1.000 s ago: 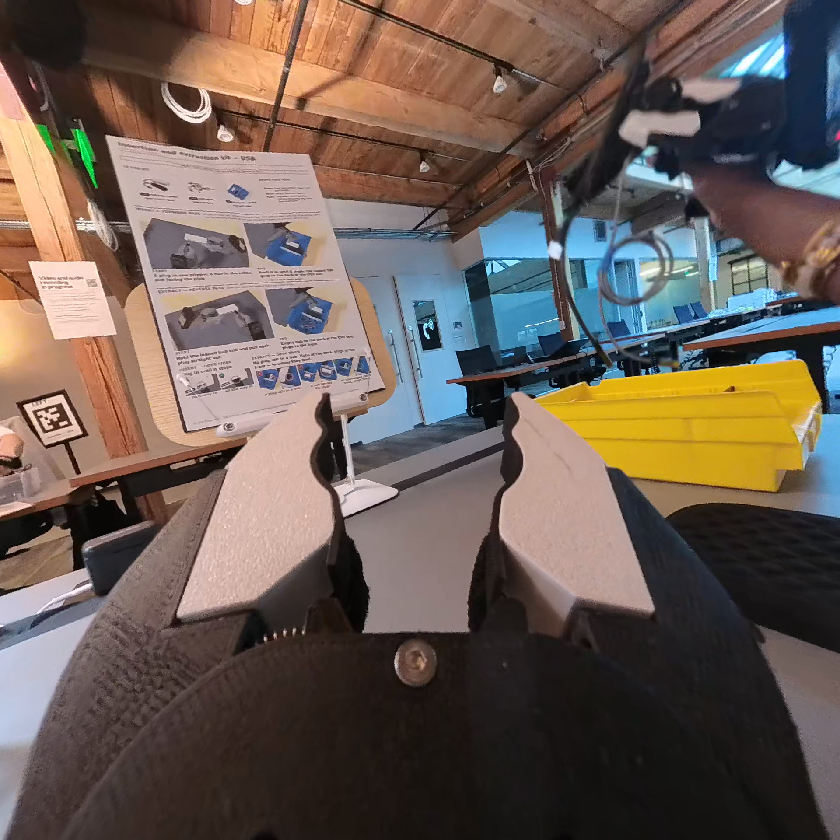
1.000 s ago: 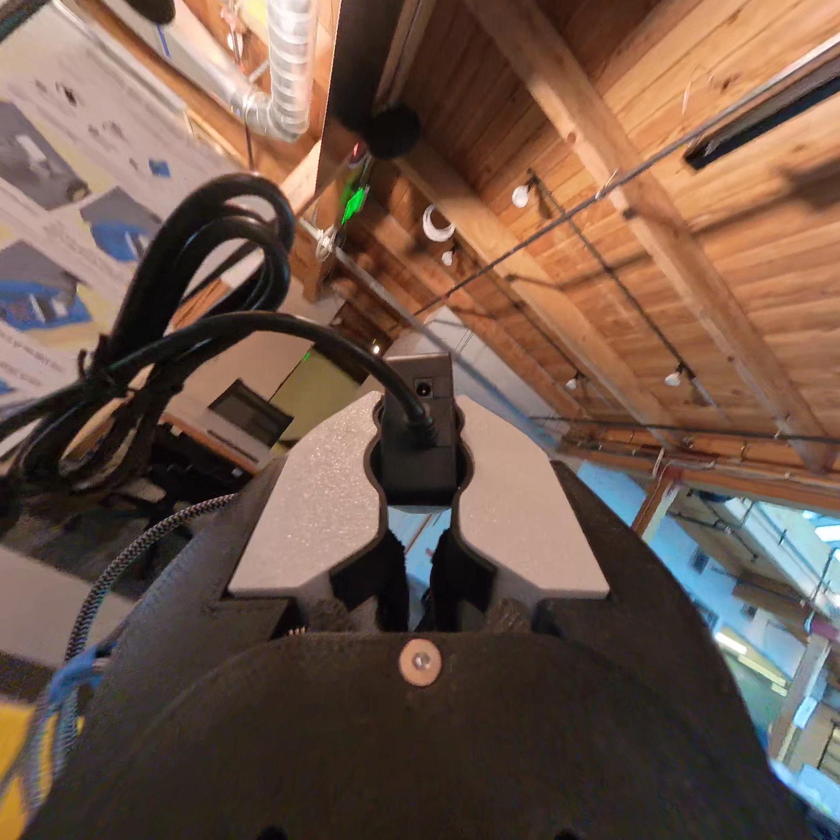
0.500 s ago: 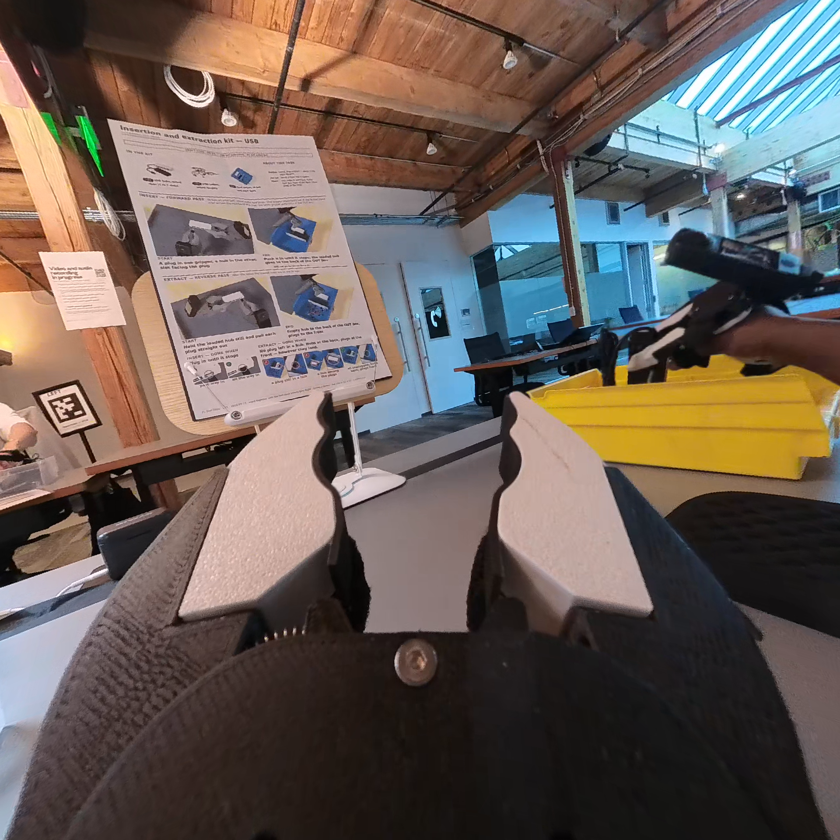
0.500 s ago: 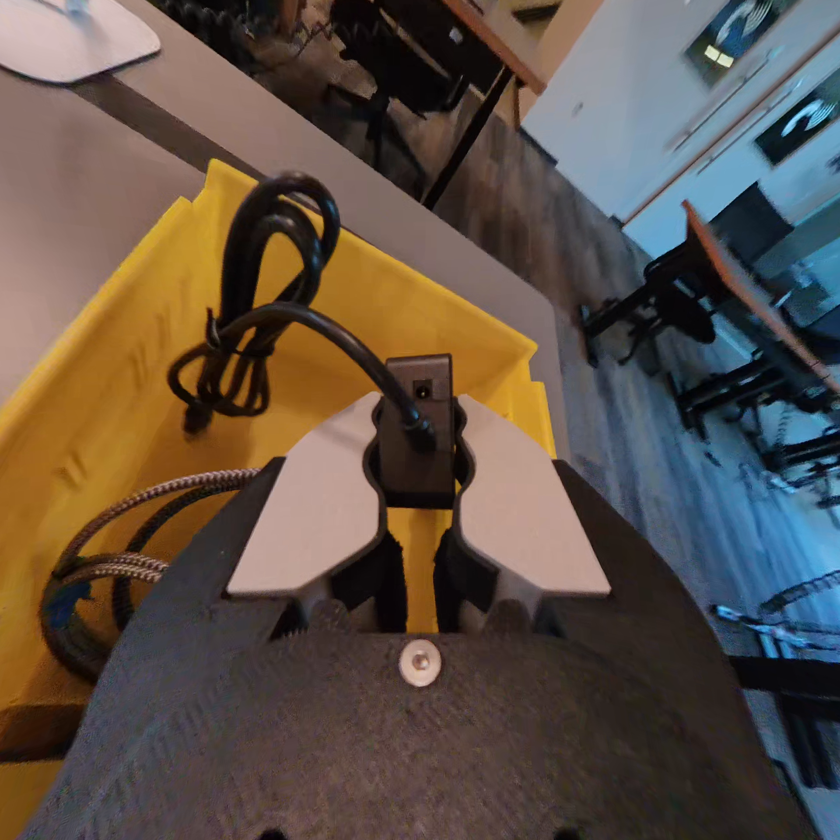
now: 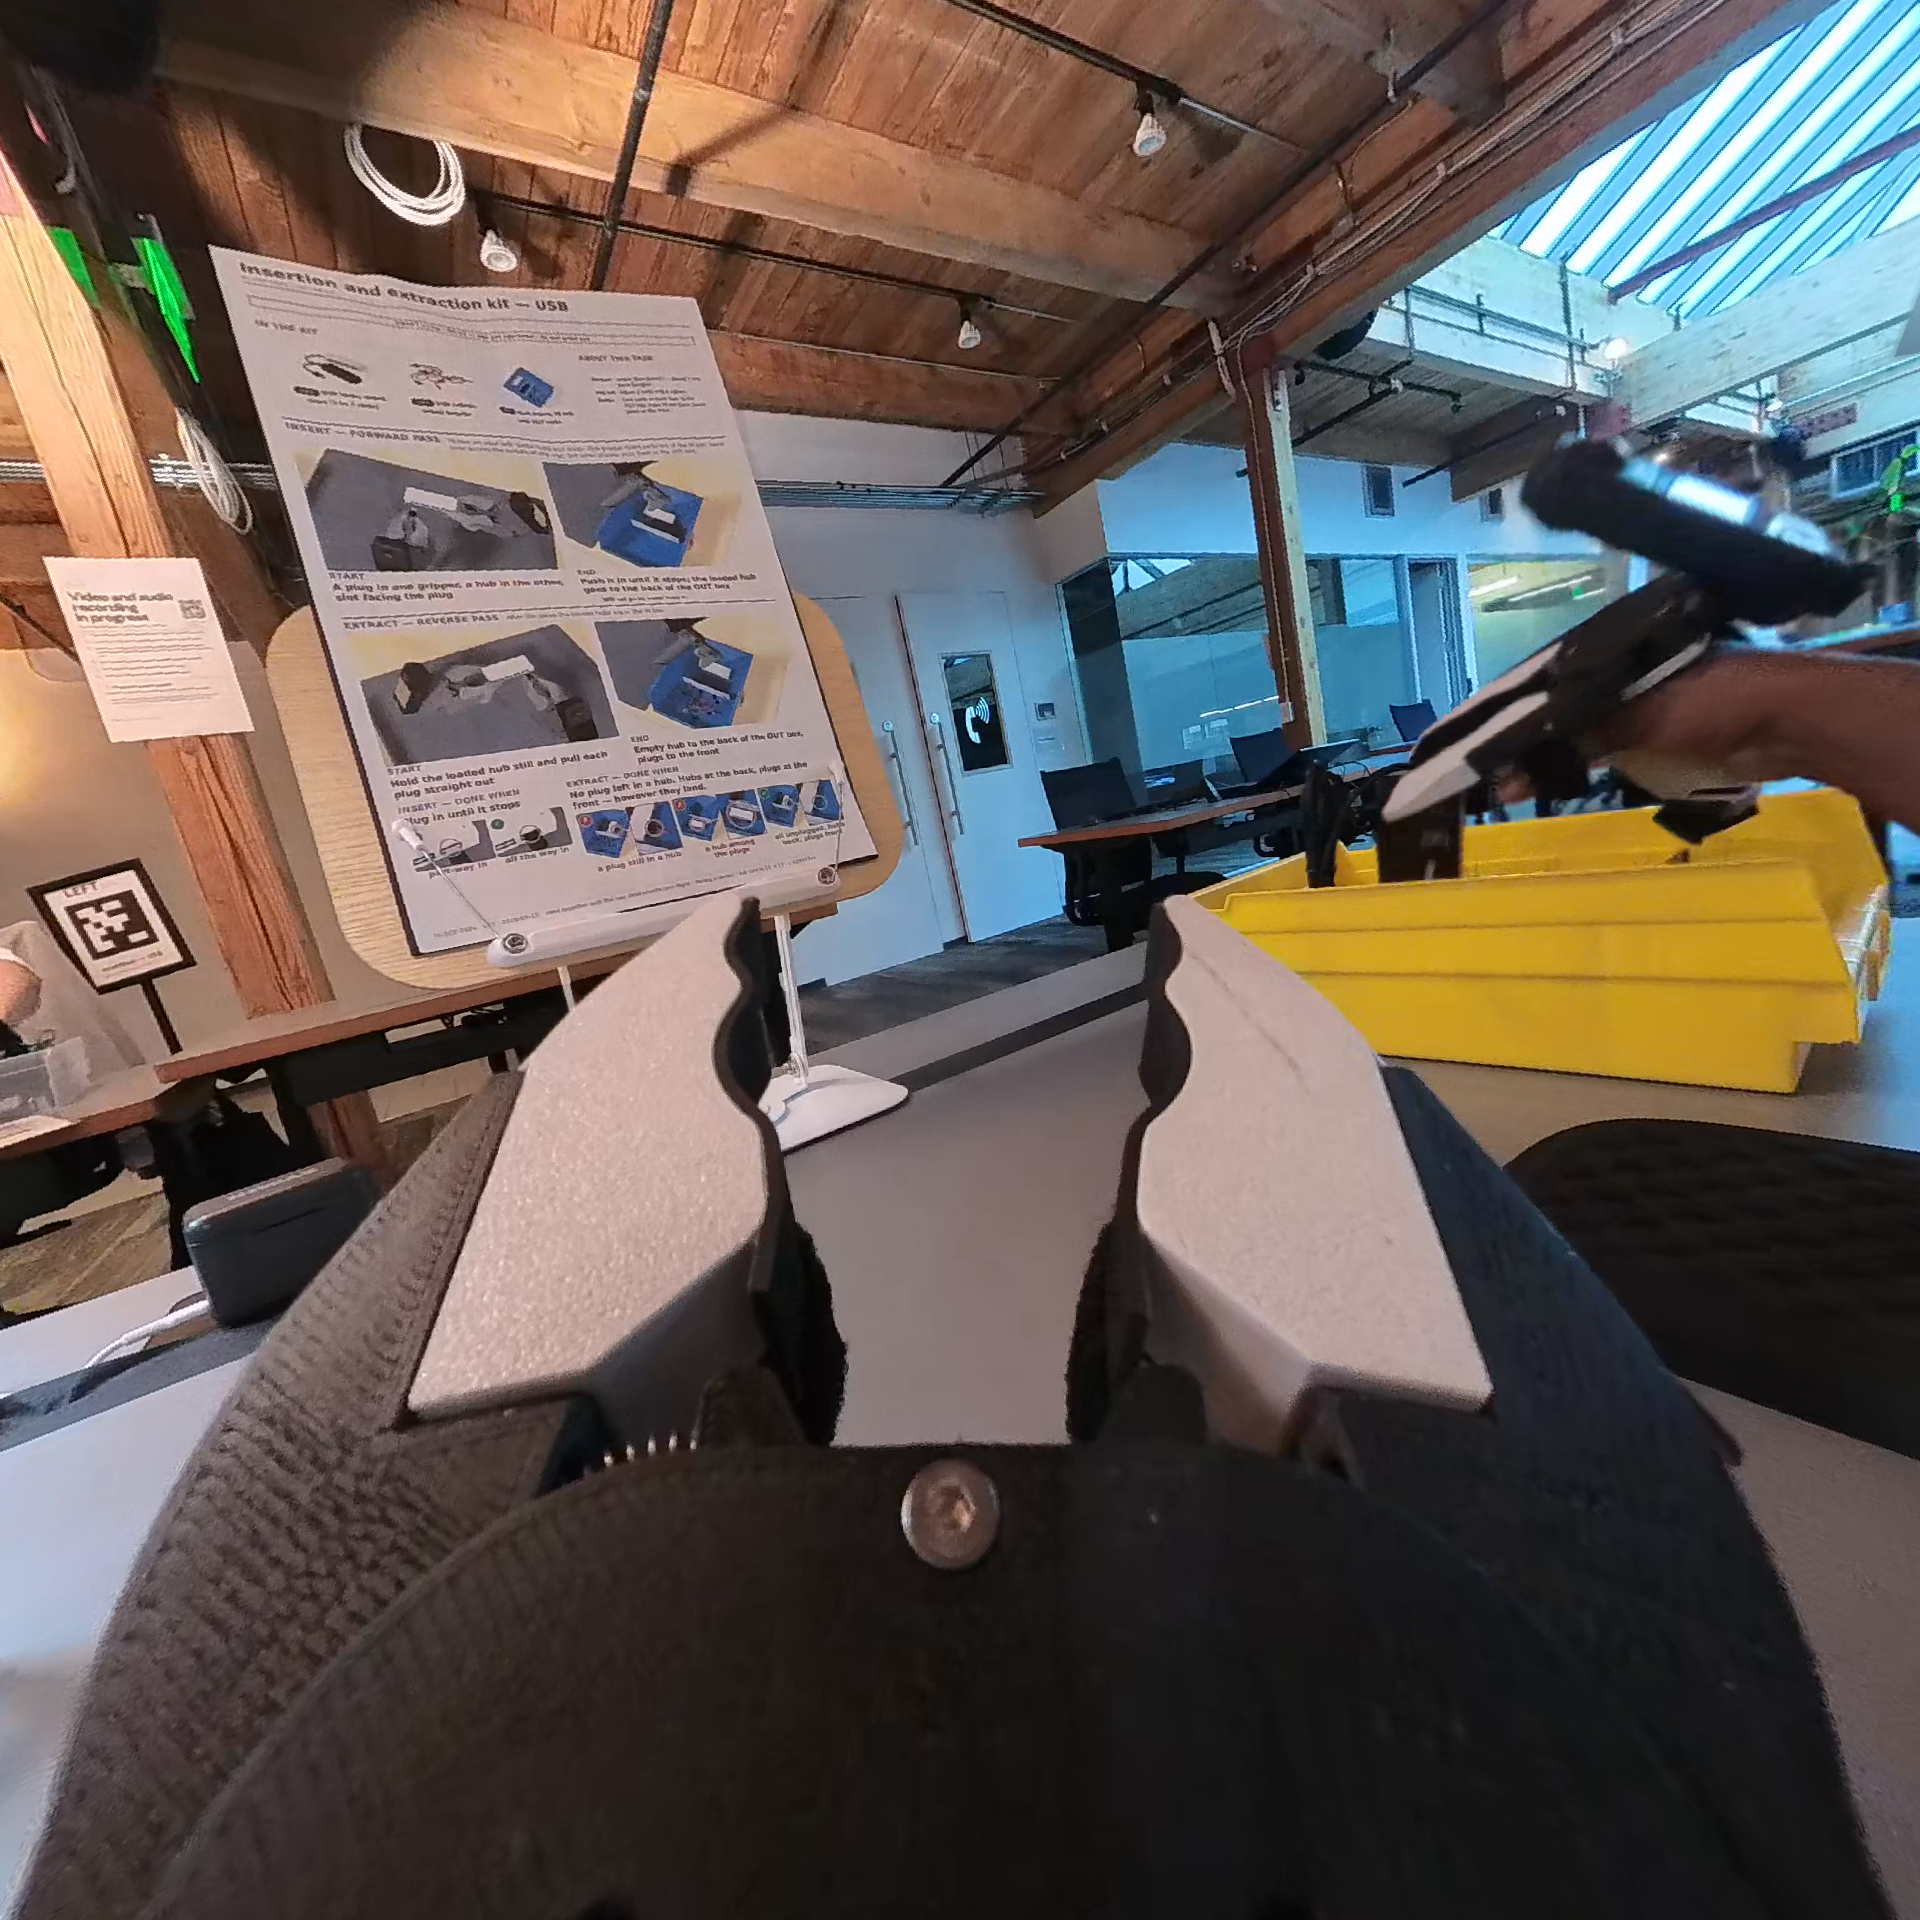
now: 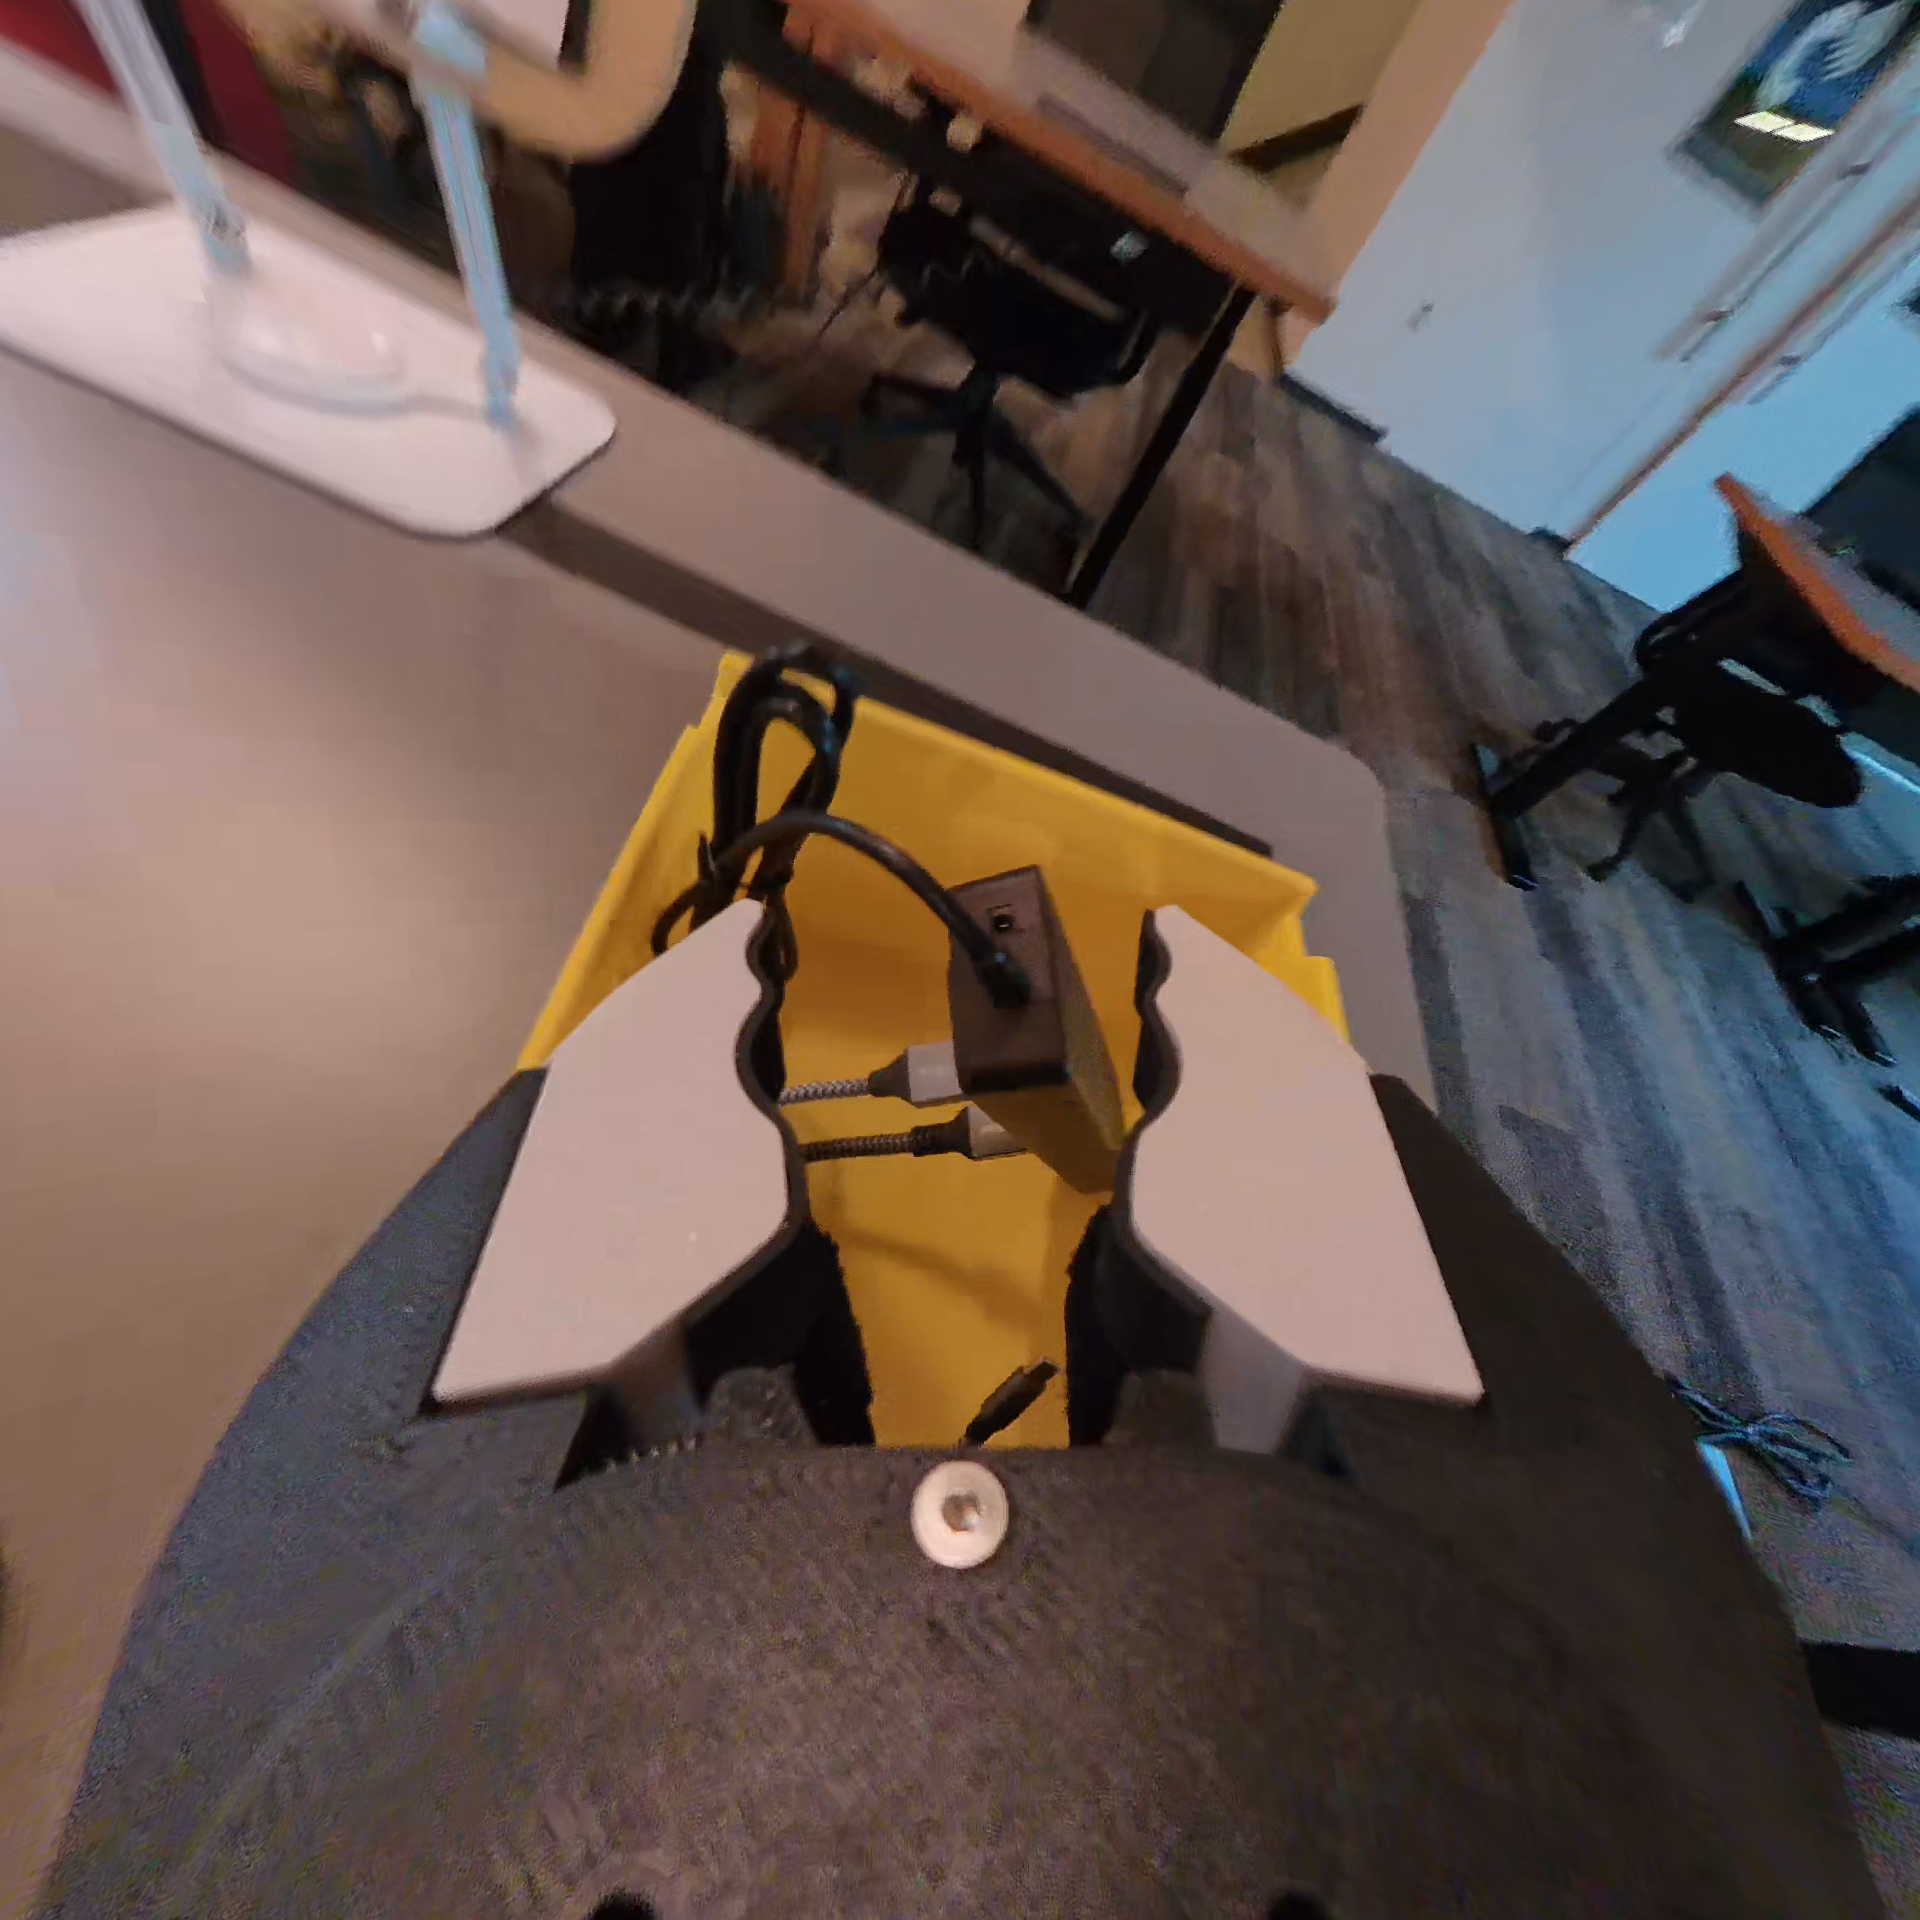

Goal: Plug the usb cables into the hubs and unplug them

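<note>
My right gripper is open over the yellow bin. A black USB hub stands tilted between its spread fingers, close to the right finger, and neither pad presses on it. Its own black cable, tied in a bundle, rises toward the bin's far corner. Two braided cables with silver plugs are plugged into the hub's side. My left gripper is open and empty above the grey table. The left wrist view shows the right gripper over the bin.
An instruction board stands on a white stand at the table's back; its base also shows in the right wrist view. A black mat lies at the right, a dark box at the left. The table's edge lies just beyond the bin. The left gripper's tips are roughly 40 cm from the right gripper's.
My right gripper swung down from pointing at the ceiling to over the yellow bin with the hub clamped, then opened and let the hub go. My left gripper stayed open and almost still.
</note>
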### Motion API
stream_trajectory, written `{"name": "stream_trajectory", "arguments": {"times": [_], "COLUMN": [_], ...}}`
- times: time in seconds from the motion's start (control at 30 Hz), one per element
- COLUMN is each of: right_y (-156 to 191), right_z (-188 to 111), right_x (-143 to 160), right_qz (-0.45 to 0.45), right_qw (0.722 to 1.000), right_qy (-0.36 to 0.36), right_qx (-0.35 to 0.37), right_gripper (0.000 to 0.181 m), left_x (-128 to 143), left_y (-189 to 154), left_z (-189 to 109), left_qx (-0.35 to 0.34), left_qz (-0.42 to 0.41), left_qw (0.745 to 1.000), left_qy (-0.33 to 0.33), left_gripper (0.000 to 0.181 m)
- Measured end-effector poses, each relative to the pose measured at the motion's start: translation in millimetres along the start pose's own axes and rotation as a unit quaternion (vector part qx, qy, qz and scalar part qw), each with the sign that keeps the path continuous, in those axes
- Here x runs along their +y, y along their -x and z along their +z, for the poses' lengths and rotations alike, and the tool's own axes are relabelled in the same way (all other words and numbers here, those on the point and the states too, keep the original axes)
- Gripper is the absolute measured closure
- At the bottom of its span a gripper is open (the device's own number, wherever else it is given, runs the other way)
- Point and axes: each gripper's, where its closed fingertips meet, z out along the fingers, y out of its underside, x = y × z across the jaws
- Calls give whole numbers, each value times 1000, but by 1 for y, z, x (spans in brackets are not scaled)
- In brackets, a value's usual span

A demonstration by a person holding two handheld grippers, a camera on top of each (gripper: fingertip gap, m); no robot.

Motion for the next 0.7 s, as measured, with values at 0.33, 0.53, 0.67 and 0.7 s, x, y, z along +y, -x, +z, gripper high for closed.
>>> {"name": "stream_trajectory", "arguments": {"times": [0.33,0.53,0.67,0.7], "right_y": [95,199,229,231], "right_z": [-164,-145,-115,-113], "right_x": [-138,-104,-70,-71], "right_qz": [30,-33,-28,-19], "right_qw": [881,886,901,901], "right_qy": [-469,-462,-431,-430], "right_qx": [47,-13,-42,-57], "right_gripper": [79,83,86,83], "left_x": [1,0,-3,-6], "left_y": [-4,-7,-6,-6], "left_z": [1,0,0,-1], "left_qx": [5,8,7,6], "left_qz": [7,18,22,21], "left_qw": [1000,1000,1000,1000], "left_qy": [3,2,-2,-6], "left_gripper": [111,111,111,111]}}
